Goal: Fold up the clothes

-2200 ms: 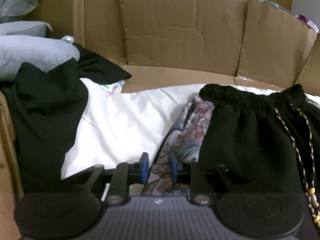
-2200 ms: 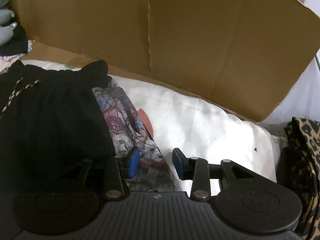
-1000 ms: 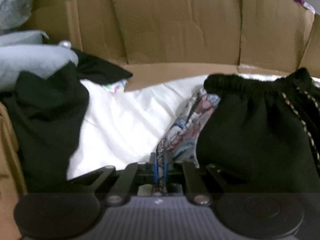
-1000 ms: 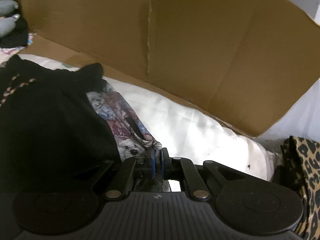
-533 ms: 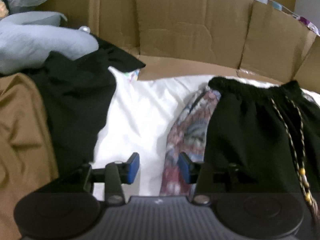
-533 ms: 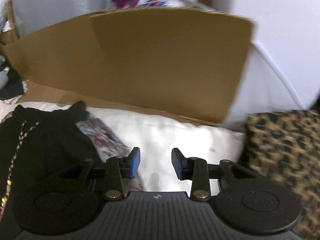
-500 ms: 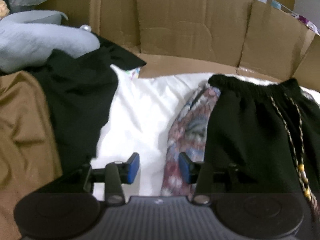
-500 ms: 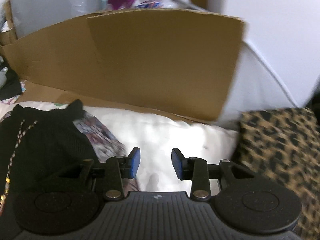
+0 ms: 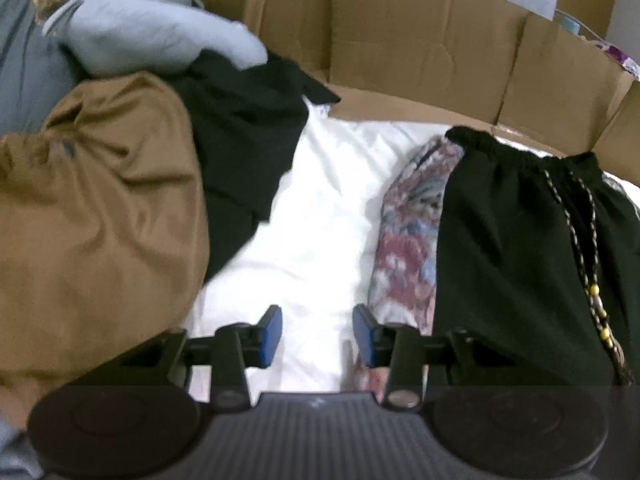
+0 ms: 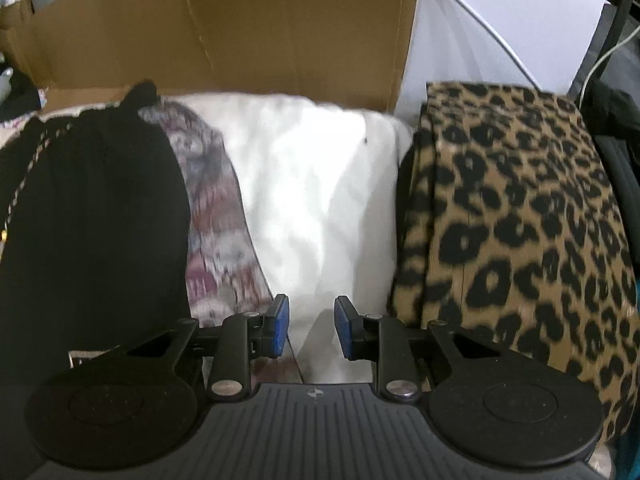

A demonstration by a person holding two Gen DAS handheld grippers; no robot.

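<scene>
Black drawstring shorts (image 9: 520, 248) (image 10: 92, 216) lie flat on the white sheet (image 9: 312, 220) (image 10: 320, 200), on top of a patterned garment (image 9: 412, 236) (image 10: 212, 220) whose edges stick out on both sides. My left gripper (image 9: 317, 336) is open over bare sheet just left of the patterned edge. In the right wrist view my right gripper (image 10: 308, 332) is open over bare sheet between the patterned edge and a leopard-print garment (image 10: 520, 220). Neither holds anything.
A pile at the left holds a brown garment (image 9: 100, 220), a black one (image 9: 244, 132) and a light blue one (image 9: 152, 36). Cardboard walls (image 9: 420, 48) (image 10: 240, 28) stand behind the sheet. The leopard-print garment lies on the right edge.
Both grippers let go of the patterned garment's edges and opened. The left one drew back and turned left toward the pile; the right one swung right toward the leopard-print garment.
</scene>
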